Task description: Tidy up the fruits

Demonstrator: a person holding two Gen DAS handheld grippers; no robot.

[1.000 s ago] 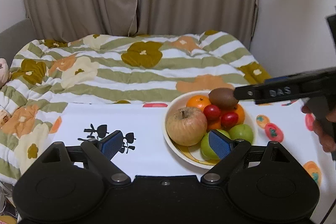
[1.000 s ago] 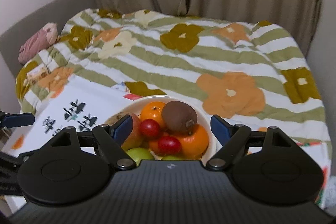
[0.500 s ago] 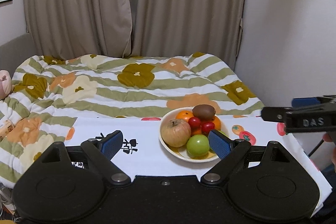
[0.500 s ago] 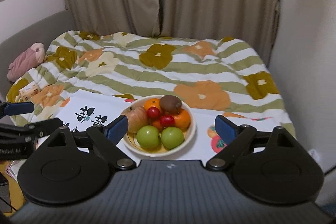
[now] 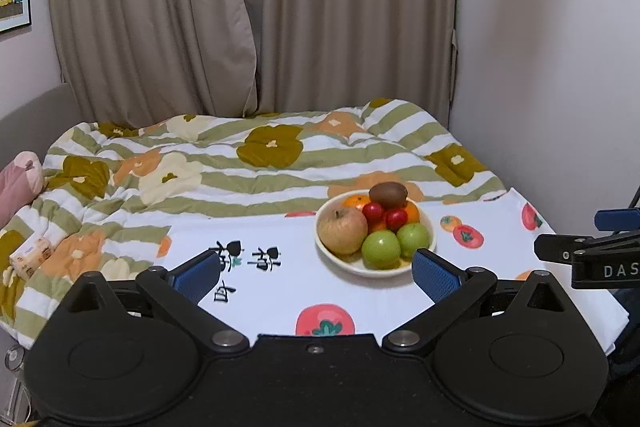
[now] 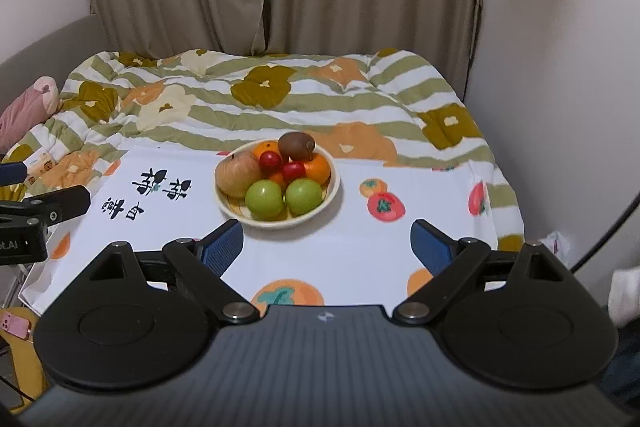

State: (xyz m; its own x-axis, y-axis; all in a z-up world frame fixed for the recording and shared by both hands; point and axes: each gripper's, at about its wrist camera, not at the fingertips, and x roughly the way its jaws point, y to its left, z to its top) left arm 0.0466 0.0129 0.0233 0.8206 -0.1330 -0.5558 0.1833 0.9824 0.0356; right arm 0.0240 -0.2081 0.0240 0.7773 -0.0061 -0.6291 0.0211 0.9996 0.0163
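Kiwi (image 6: 296, 145): light, soft, perched atop bowl (image 6: 326, 201) mid-desk; grip across its middle, gently. Left tool (image 5: 316, 273) and right tool (image 6: 326, 241): both spread, empty.

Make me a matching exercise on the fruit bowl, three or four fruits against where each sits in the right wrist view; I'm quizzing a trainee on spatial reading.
Things:
1. fuzzy brown kiwi
2. large tan-pink apple
3. two round green apples
4. two small red cherry tomatoes

Places in the cream round bowl:
A. front edge, side by side, nearest the camera
B. left side of the bowl
C. centre of the pile
D. on top at the back, resting on the oranges

Pairs: 1-D, 2-B, 3-A, 4-C
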